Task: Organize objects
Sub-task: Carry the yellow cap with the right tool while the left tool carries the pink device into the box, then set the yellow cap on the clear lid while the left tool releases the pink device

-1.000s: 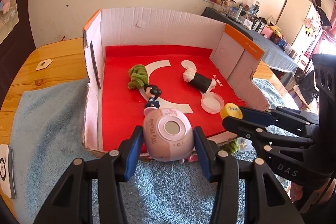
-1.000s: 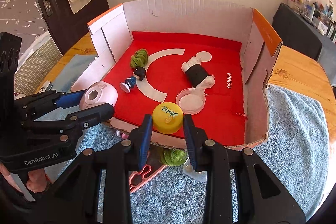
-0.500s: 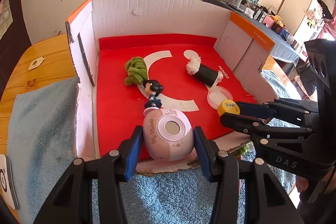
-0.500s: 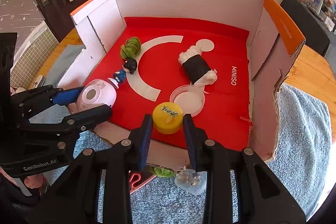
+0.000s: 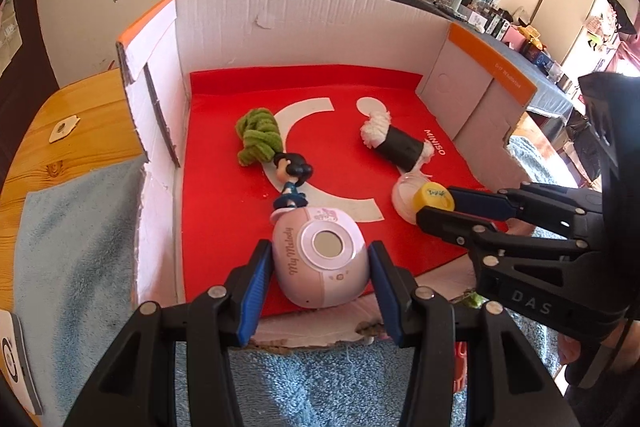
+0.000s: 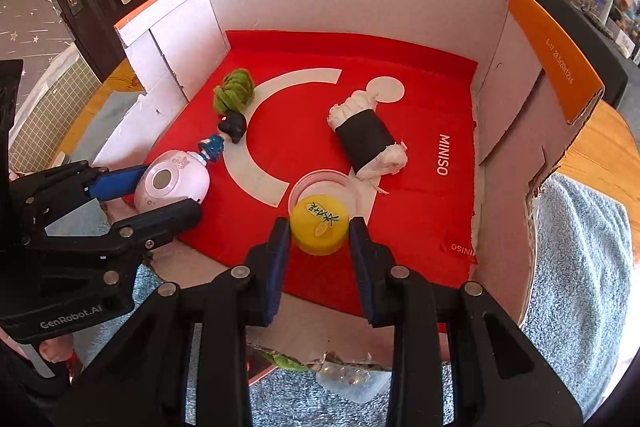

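An open cardboard box (image 5: pixel 320 11) with a red floor (image 6: pixel 424 211) lies on a blue towel. My left gripper (image 5: pixel 318 265) is shut on a pink My Melody toy camera (image 5: pixel 320 259), over the box's near left floor; it also shows in the right wrist view (image 6: pixel 172 183). My right gripper (image 6: pixel 318 231) is shut on a yellow bottle cap (image 6: pixel 318 225), over a clear round lid (image 6: pixel 320 183); the cap also shows in the left wrist view (image 5: pixel 434 197). Inside lie a green yarn bundle (image 5: pixel 258 135), a small figurine (image 5: pixel 292 181) and a black-and-white sushi roll toy (image 5: pixel 396 143).
The box stands on a wooden table (image 5: pixel 84 131) covered by the blue towel (image 5: pixel 72 235). Below the box's torn near edge lie a green item (image 6: pixel 286 361), a clear plastic piece (image 6: pixel 352 381) and a pink piece. A white tag (image 5: pixel 62 129) lies on the wood at left.
Both grippers have moved forward over the box's near edge, carrying the pink camera and the yellow cap in above the red floor. The cap now hangs over the clear lid.
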The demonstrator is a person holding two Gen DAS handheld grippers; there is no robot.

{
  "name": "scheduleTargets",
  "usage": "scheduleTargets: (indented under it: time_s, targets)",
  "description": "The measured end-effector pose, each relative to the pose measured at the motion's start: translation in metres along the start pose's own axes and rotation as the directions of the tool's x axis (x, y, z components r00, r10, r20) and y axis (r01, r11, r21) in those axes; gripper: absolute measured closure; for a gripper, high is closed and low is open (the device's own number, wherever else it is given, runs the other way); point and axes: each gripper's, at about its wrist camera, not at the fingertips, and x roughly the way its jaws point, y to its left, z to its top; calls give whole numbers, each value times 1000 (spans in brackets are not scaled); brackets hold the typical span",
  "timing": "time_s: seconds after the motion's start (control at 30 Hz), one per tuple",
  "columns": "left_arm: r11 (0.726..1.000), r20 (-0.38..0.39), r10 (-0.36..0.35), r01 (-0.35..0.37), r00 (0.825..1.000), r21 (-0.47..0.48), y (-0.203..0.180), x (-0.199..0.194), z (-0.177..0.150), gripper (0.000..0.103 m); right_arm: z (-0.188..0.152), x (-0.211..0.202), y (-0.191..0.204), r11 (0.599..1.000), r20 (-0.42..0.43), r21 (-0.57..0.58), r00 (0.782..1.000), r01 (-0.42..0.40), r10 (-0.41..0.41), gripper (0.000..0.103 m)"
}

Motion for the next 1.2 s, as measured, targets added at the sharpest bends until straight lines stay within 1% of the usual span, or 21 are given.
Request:
scheduleTargets:
  time_s: [0.03, 0.1, 0.17, 0.27, 0.37, 0.4, 0.43, 0.53, 0.63, 0.7, 0.83, 0.87, 0.9, 0.93, 0.97, 1.03, 1.1, 1.2]
  targets:
    - [1000, -7, -2, 2, 1000, 9, -2, 1, -1, 53, 0, 1, 0, 1000, 1, -1, 1000, 5, -5, 74]
    - [999, -13, 26, -26, 1000, 32, -6, 4, -1, 53, 1, 2, -1, 1000, 2, 2, 1000, 6, -6, 74]
    - [999, -21, 33, -32, 999, 44, -6, 7, 1, 53, 2, 2, -2, 1000, 3, 5, 1000, 8, -8, 74]
    - [1000, -37, 5, -4, 999, 24, 0, 11, 6, 53, 3, 2, -2, 1000, 4, 4, 1000, 8, -8, 74]
    - [1000, -36, 14, -14, 999, 5, 7, 16, 11, 53, 5, 1, -4, 1000, 9, 9, 1000, -4, 3, 74]
    - [1000, -32, 13, -13, 999, -2, 10, 17, 12, 53, 5, 0, -3, 1000, 16, 11, 1000, -12, 12, 74]
    - [1000, -28, 7, -8, 1000, -9, 12, 17, 13, 53, 5, -3, -3, 999, 26, 13, 999, -34, 34, 74]
    - [1000, -26, 2, -2, 1000, -7, 13, 18, 14, 53, 7, -5, 1, 994, 18, 16, 994, -110, 110, 74]
    - [1000, -25, 22, -22, 999, 2, 12, 19, 13, 53, 10, 0, 7, 989, -3, 13, 989, -147, 147, 74]
    - [1000, -25, 21, -21, 999, 3, 13, 19, 13, 53, 12, 6, 9, 986, -21, 21, 986, -168, 168, 74]
    - [1000, -27, 26, -26, 999, 3, 15, 20, 11, 53, 17, 17, -1, 977, -53, 58, 977, -205, 208, 74]
    - [1000, -27, 25, -25, 999, 0, 16, 19, 11, 53, 19, 17, -4, 977, -54, 68, 977, -201, 205, 74]
    - [1000, -28, 24, -24, 999, -4, 17, 19, 12, 53, 20, 16, -5, 984, -52, 62, 984, -166, 169, 74]
    - [1000, -28, 21, -21, 999, -10, 17, 19, 12, 53, 22, 14, -7, 992, -44, 48, 992, -115, 117, 74]
    - [1000, -29, 17, -17, 999, -15, 18, 19, 13, 53, 22, 14, -9, 996, -36, 41, 996, -80, 81, 74]
    - [1000, -27, 17, -17, 999, -19, 17, 20, 14, 53, 23, 14, -13, 998, -24, 43, 999, -40, 41, 74]
    - [1000, -25, 19, -19, 1000, -16, 15, 20, 14, 53, 22, 14, -14, 999, -13, 41, 1000, -10, 11, 74]
    - [1000, -21, 19, -20, 1000, -11, 12, 21, 15, 53, 20, 14, -13, 1000, -4, 27, 1000, 11, -11, 74]
